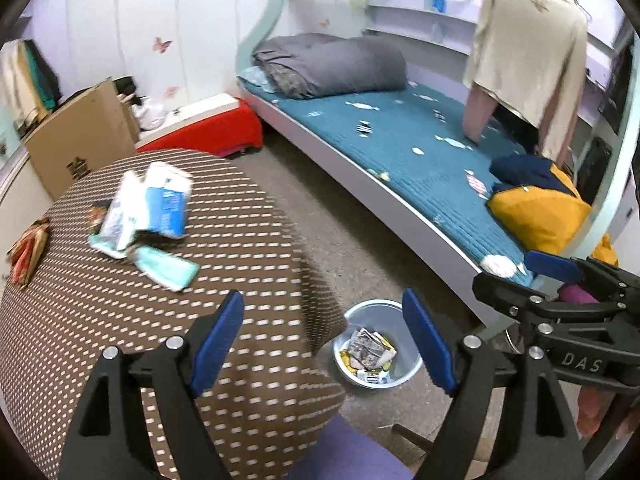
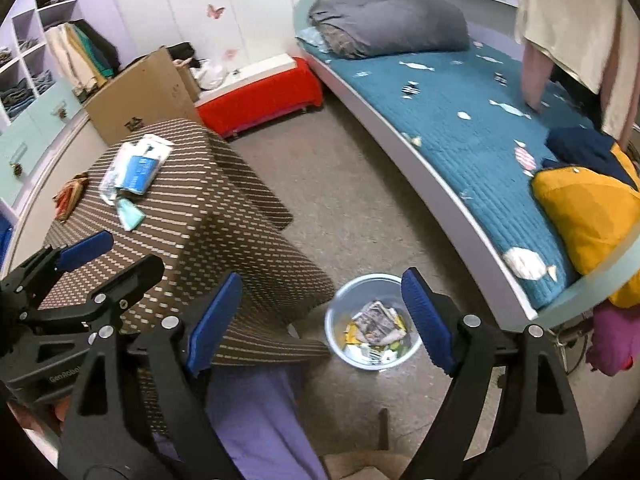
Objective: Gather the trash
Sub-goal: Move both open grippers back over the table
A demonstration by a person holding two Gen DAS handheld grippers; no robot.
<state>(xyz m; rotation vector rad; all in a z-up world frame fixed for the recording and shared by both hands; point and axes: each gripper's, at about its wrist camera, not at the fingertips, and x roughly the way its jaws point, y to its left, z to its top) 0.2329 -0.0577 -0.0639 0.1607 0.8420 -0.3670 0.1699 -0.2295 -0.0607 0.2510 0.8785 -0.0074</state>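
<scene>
Along the right of both frames runs the bed (image 1: 420,152) with its teal cover; left of centre stands the cloth-covered table (image 1: 120,300), wrappers (image 1: 148,208) heaped at its upper left. Lower centre, the trash bin (image 1: 376,344) holds crumpled paper. Left gripper (image 1: 324,344) and right gripper (image 2: 324,324) both gape, released, nothing between their pads.

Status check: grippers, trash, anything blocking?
Left gripper and right gripper open, empty. Wrappers on the table; bin on floor, partly filled. Nothing in the way.
</scene>
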